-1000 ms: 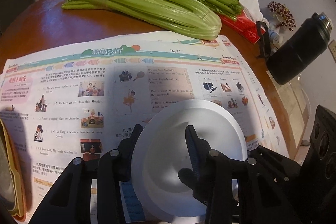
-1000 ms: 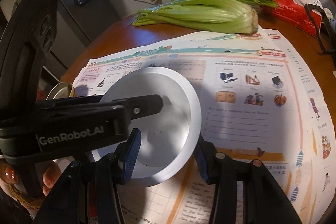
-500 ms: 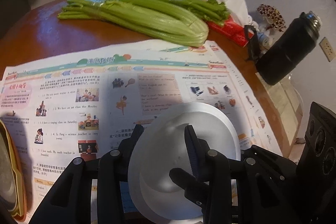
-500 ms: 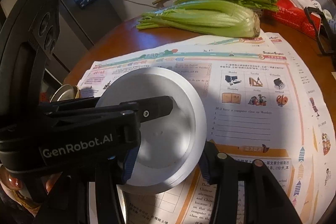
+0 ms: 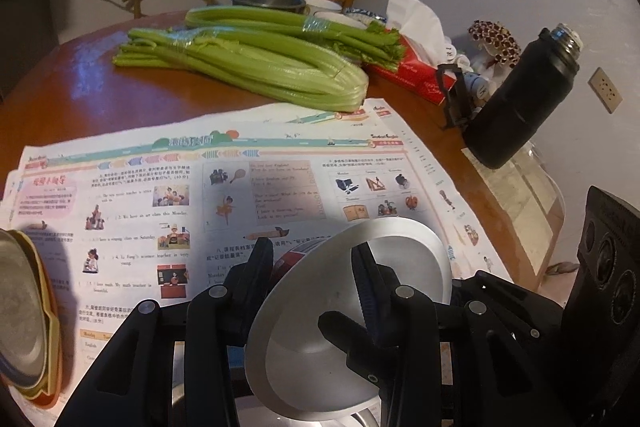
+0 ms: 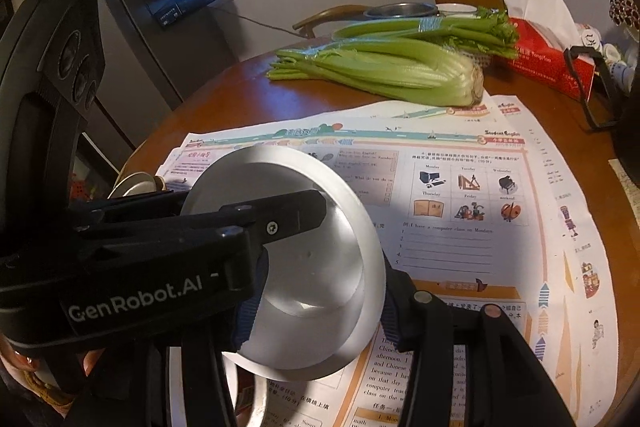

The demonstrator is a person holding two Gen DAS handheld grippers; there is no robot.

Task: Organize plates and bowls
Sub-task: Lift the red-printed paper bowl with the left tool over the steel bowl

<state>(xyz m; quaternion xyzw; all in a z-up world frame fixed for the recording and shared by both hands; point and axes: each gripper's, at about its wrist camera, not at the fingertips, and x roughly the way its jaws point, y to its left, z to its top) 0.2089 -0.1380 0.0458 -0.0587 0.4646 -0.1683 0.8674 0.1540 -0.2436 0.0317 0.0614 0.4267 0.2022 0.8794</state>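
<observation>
Over the table (image 5: 80, 75), above the newspaper (image 5: 168, 211): tilted, clear of the paper, mouth up and toward the right gripper (image 6: 320, 307), bowl (image 5: 340, 347). Straddled on two sides, one finger of each gripper inside, one outside. Seemingly clamped at the near wall by the left gripper (image 5: 314, 267). Cannot tell whether pinched or merely bracketed by the right's wide-set jaws. Just below, a second steel rim (image 6: 256, 399), probably the stack. To the left, near, plates (image 5: 28, 315). Next, likely level it and lower straight down.
</observation>
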